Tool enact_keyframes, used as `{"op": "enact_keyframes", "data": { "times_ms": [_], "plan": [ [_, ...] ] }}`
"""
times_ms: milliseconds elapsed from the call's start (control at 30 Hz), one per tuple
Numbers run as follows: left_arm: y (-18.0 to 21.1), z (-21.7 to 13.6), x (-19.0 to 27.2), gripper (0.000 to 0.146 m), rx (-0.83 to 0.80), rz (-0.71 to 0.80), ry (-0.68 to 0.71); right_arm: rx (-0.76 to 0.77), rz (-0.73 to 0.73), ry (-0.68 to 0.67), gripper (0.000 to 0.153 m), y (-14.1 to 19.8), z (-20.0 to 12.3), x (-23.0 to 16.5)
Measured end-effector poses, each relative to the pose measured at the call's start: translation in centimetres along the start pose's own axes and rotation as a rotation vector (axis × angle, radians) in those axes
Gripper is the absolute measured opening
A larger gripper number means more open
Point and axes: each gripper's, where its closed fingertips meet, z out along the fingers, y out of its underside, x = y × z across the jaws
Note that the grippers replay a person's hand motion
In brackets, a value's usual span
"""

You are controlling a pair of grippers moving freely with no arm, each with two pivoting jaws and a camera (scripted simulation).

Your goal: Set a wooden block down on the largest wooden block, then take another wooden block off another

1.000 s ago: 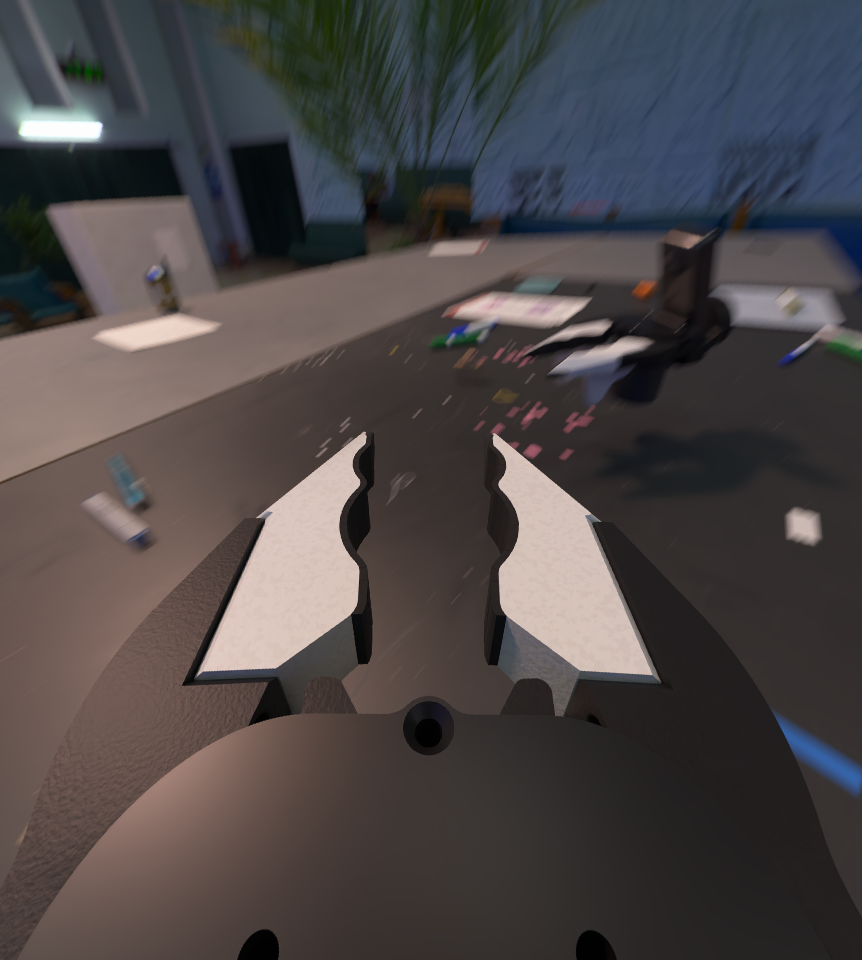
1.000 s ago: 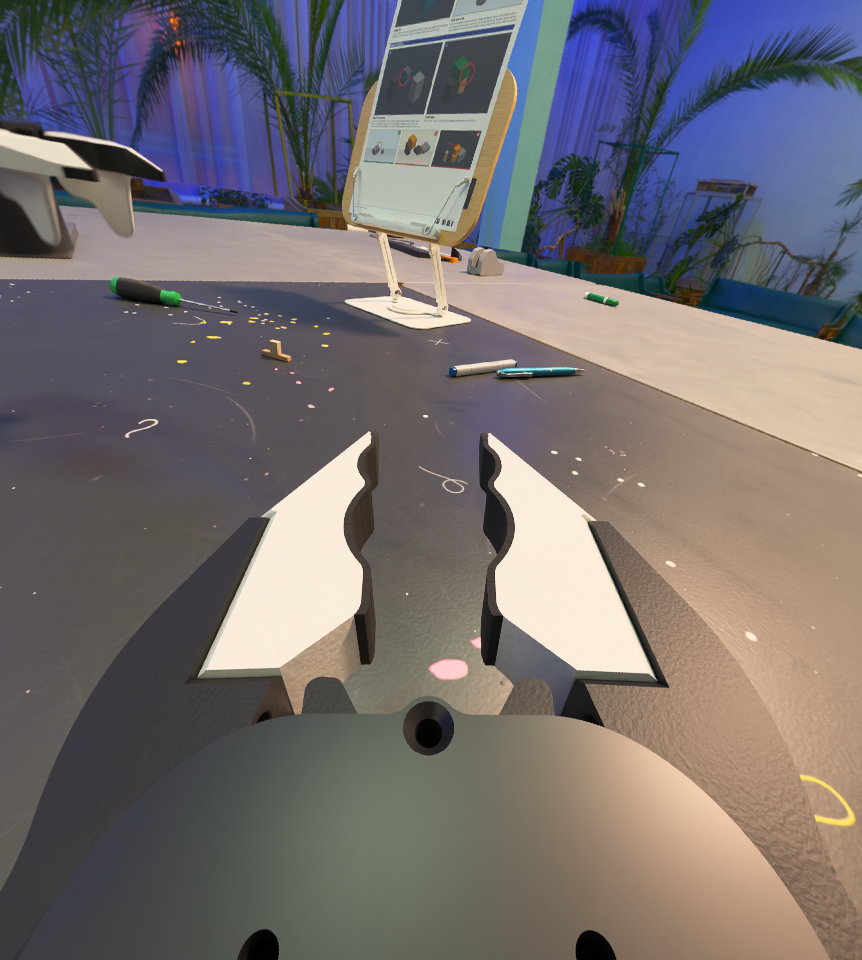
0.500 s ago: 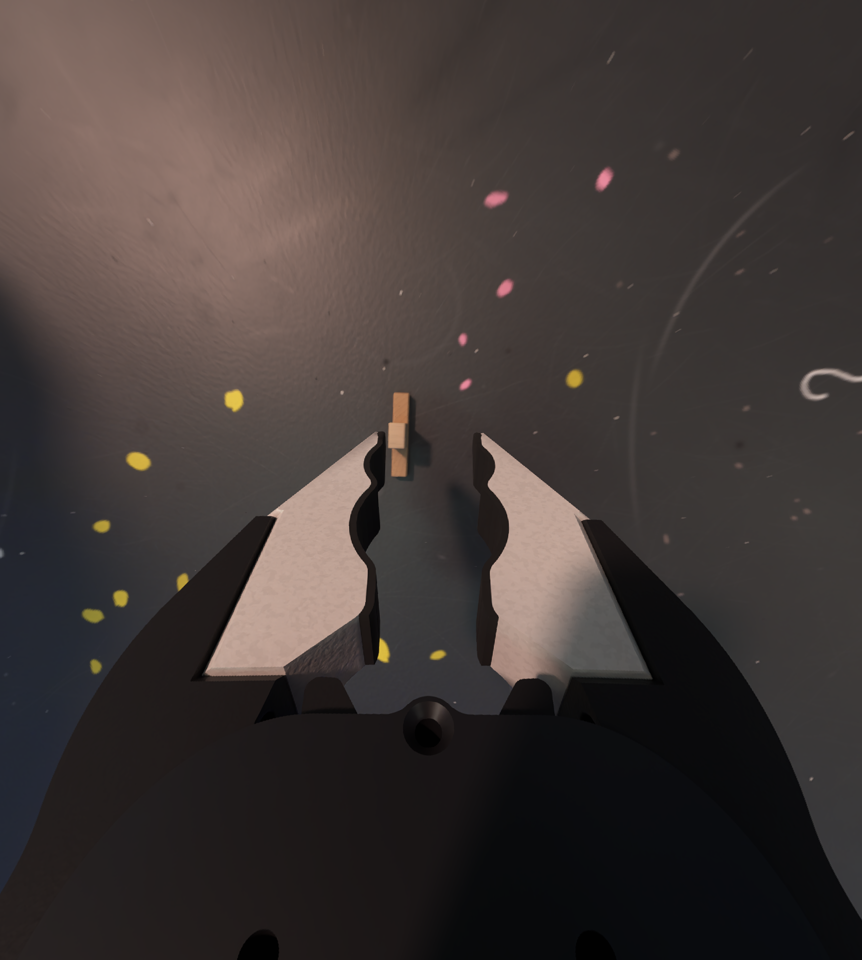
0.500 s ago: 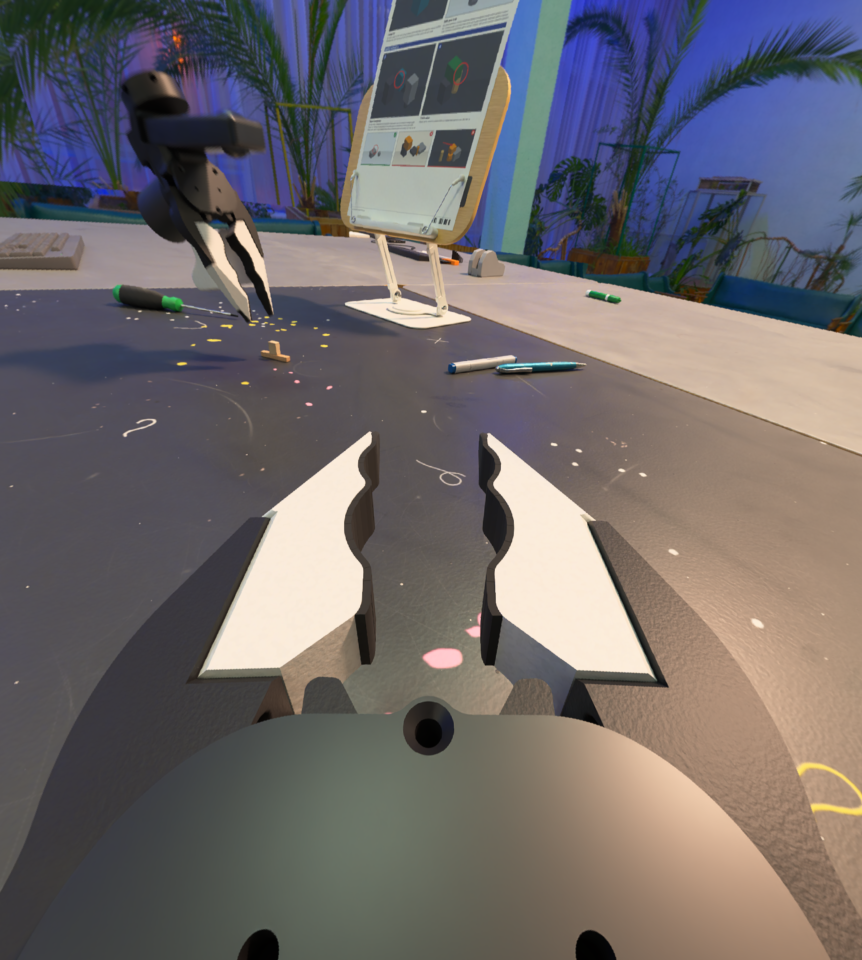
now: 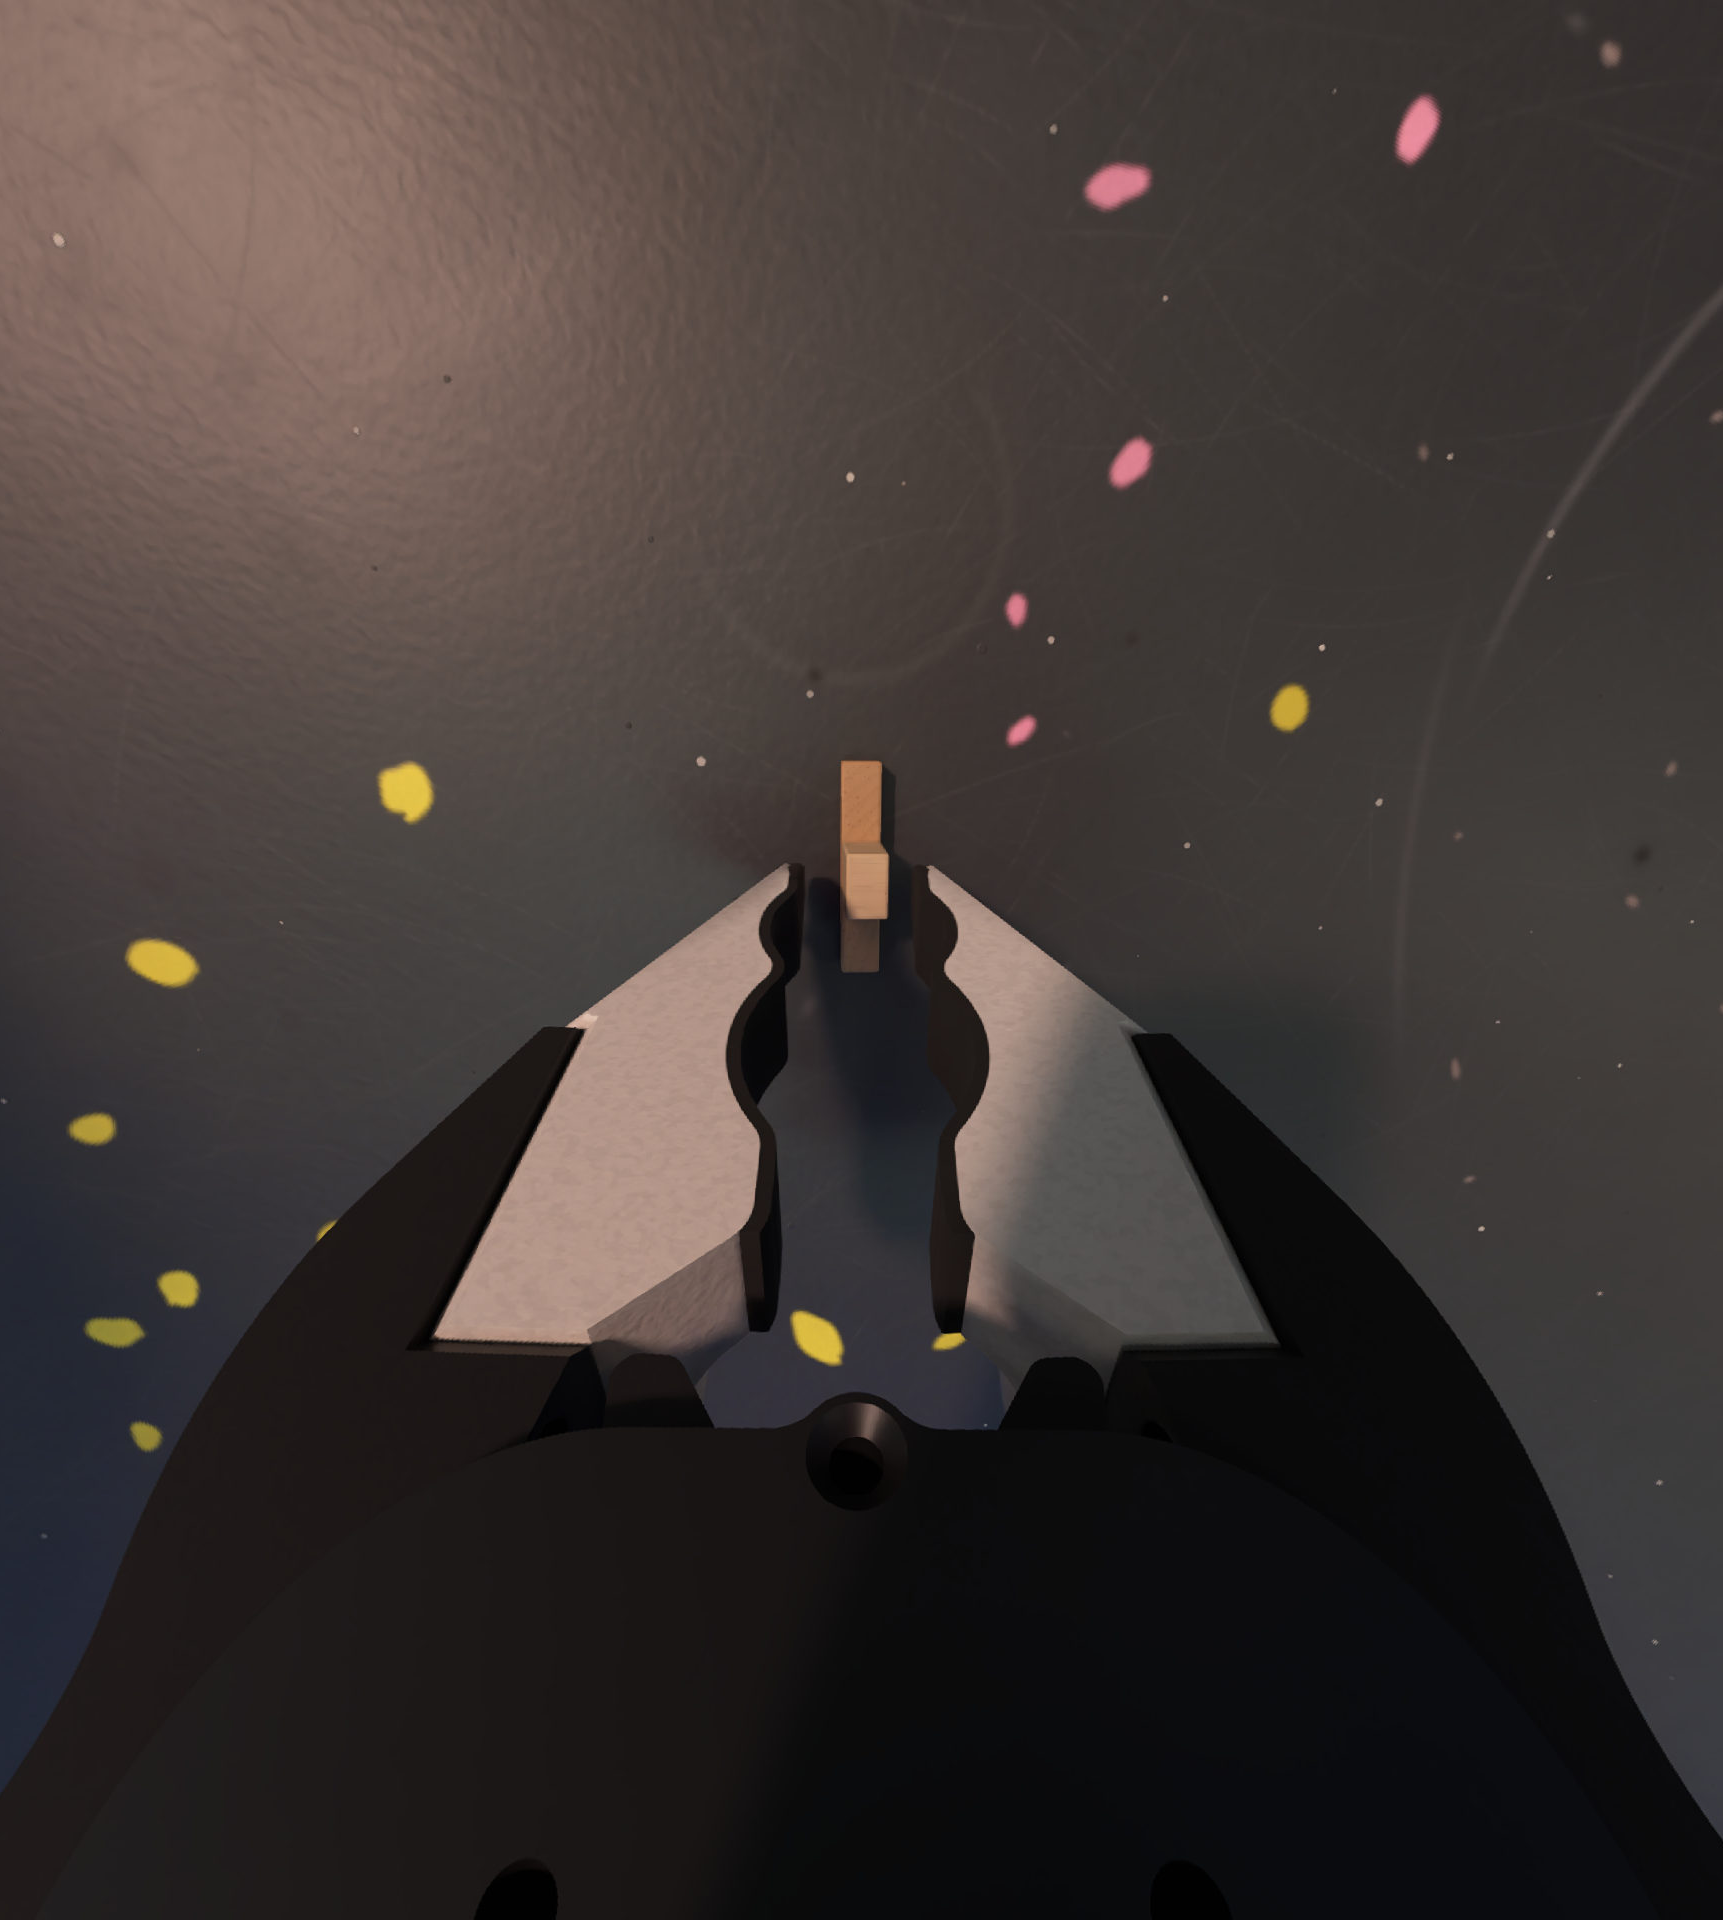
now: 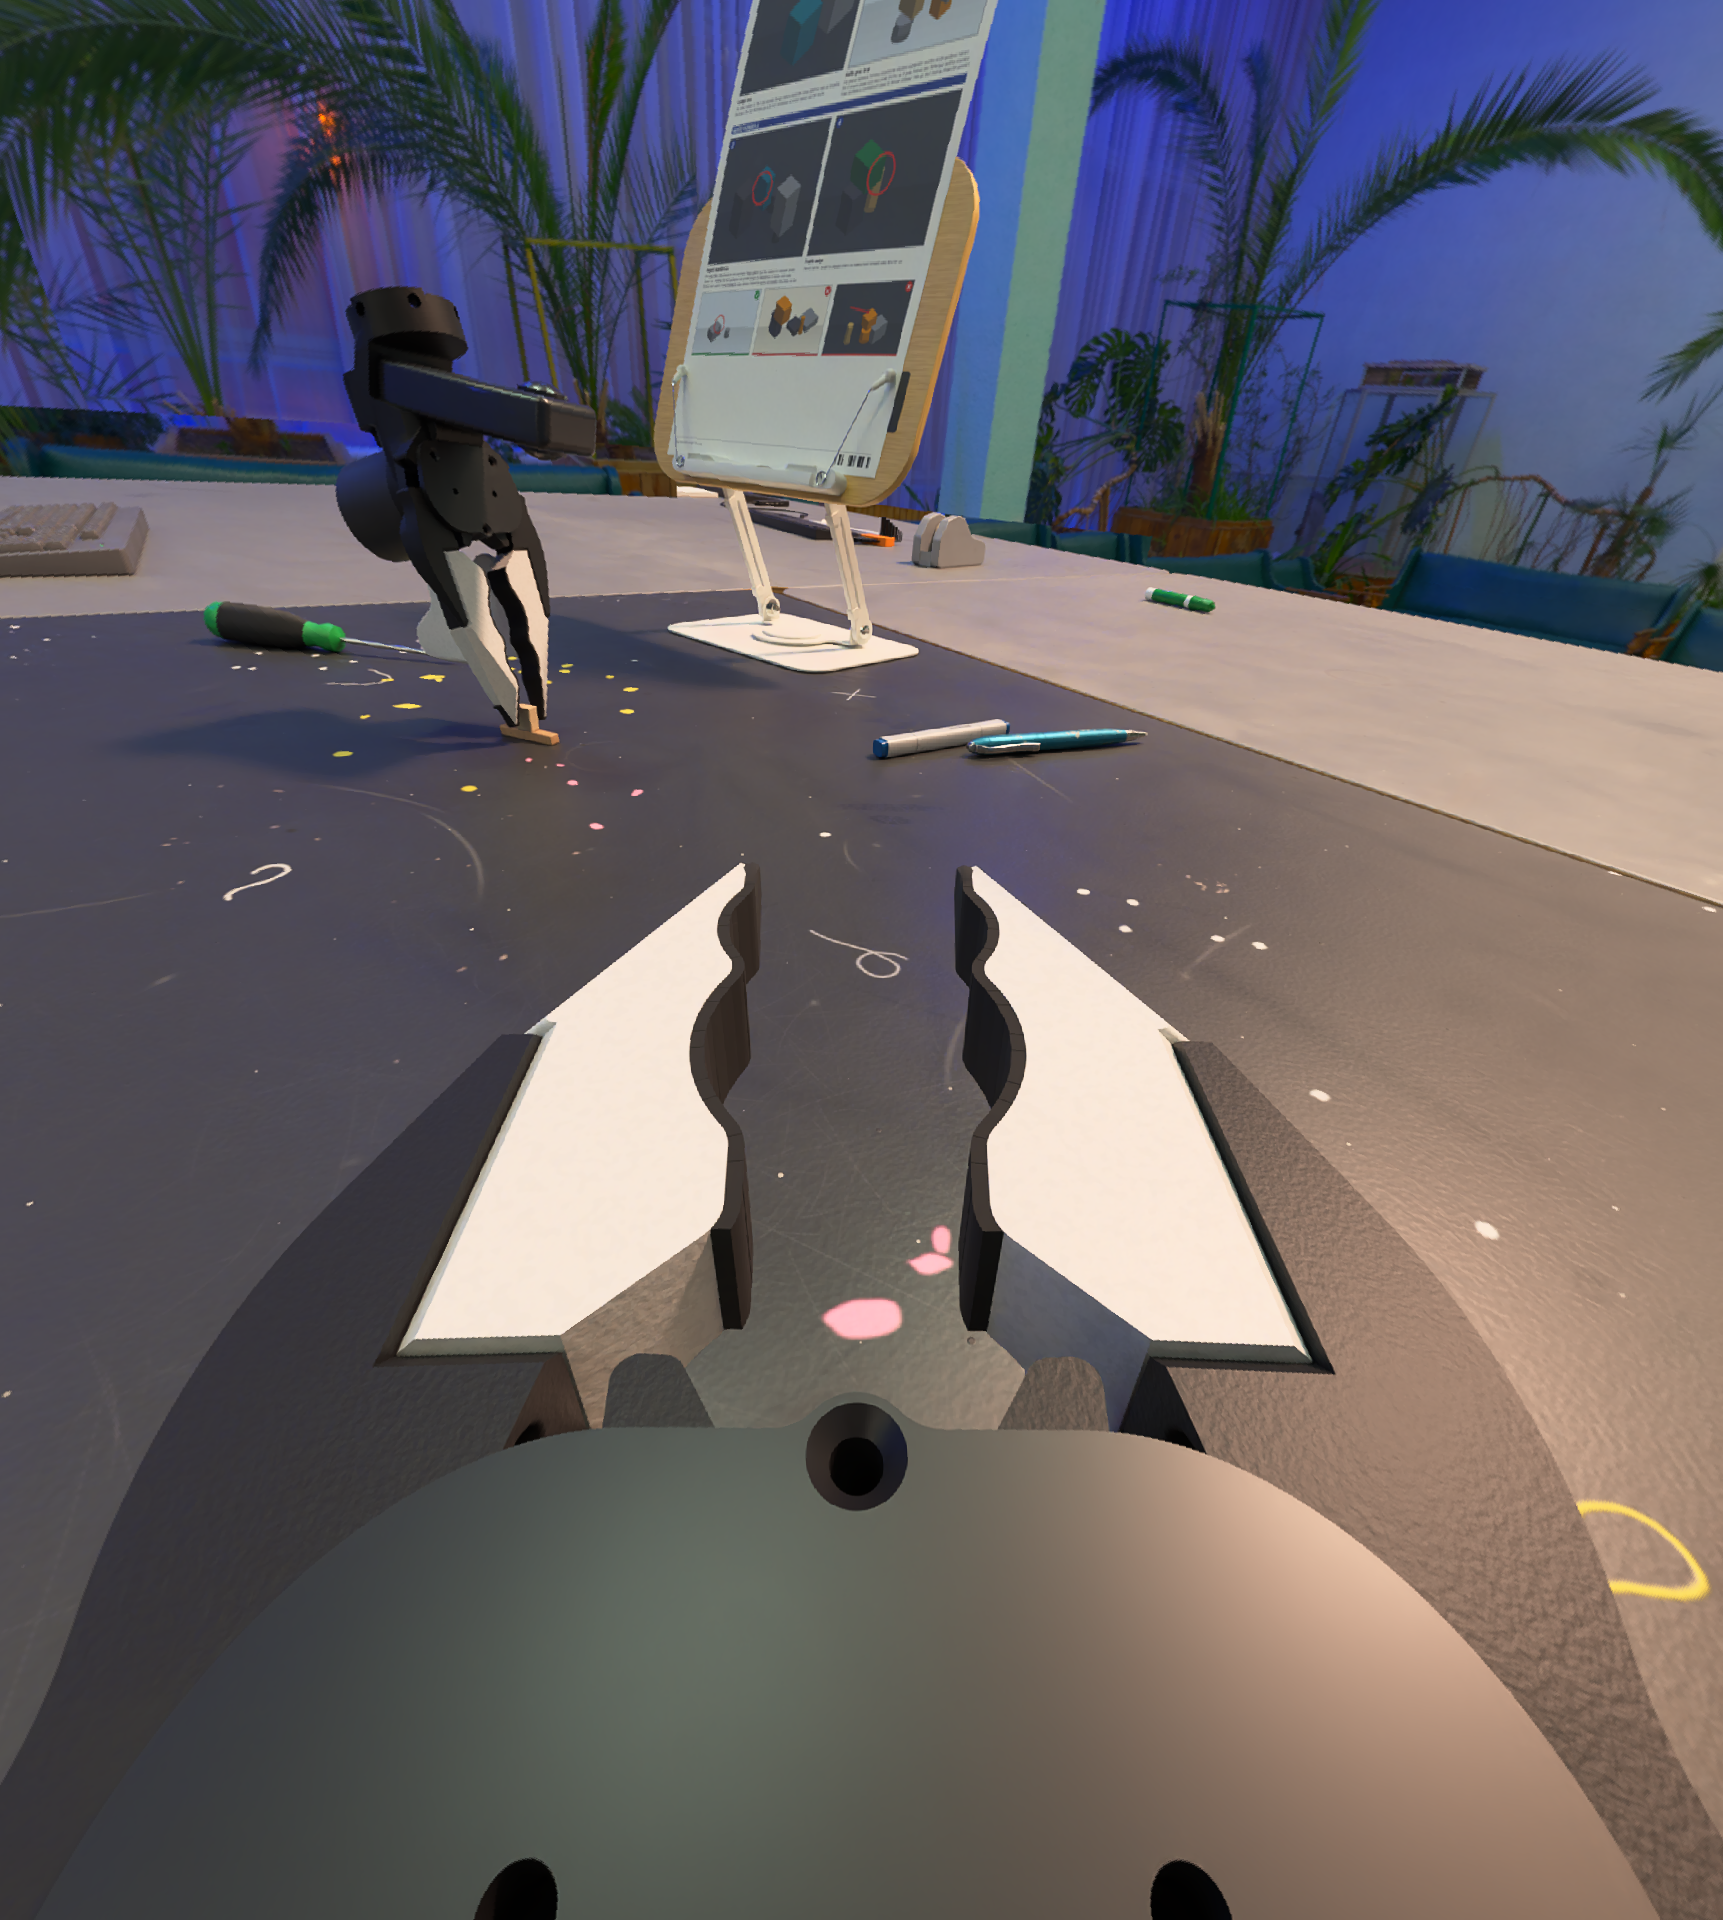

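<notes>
A long flat wooden block (image 5: 861, 800) lies on the dark mat (image 5: 524, 416), and a small, paler wooden block (image 5: 865, 883) sits on its middle. My left gripper (image 5: 859, 873) points down at them, open, with a fingertip on each side of the small block and a narrow gap to each. In the right wrist view the left gripper (image 6: 522, 717) stands over the same long block (image 6: 545, 737), tips down near the mat. My right gripper (image 6: 857, 873) is open and empty, low over the mat, far from the blocks.
A green-handled screwdriver (image 6: 280, 629) lies just behind the blocks. A board on a white stand (image 6: 815, 312), two pens (image 6: 940, 740), a green marker (image 6: 1179, 600) and a keyboard (image 6: 41, 538) lie farther off. The mat meets grey tabletop (image 6: 1459, 707) on the right.
My left gripper swung down over the blocks, came lower, centred on the small block, and its jaws narrowed. My right gripper has barely moved.
</notes>
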Motion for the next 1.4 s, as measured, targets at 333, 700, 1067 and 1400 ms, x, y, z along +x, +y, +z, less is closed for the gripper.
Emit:
{"op": "enact_keyframes", "data": {
  "times_ms": [333,700,1067,1400],
  "plan": [
    [0.3,-1.3,-0.1,0.007,0.122,-0.084,-0.085,0.008,-0.005,0.004,0.037,-0.1,-0.2,0.1],
    [-7.1,-17.0,5.7,0.007,1.228,-0.154,-0.323,-0.008,-0.026,0.0,0.037,0.1,-0.1,-0.1],
    [-15.9,-17.4,22.4,0.007,1.666,0.133,0.078,-0.024,-0.029,-0.013,0.038,0.4,0.1,-0.3],
    [-20.3,-8.3,28.2,0.007,1.597,0.116,0.35,0.046,0.038,-0.152,0.051,-1.4,1.6,-3.4]
  ]
}}
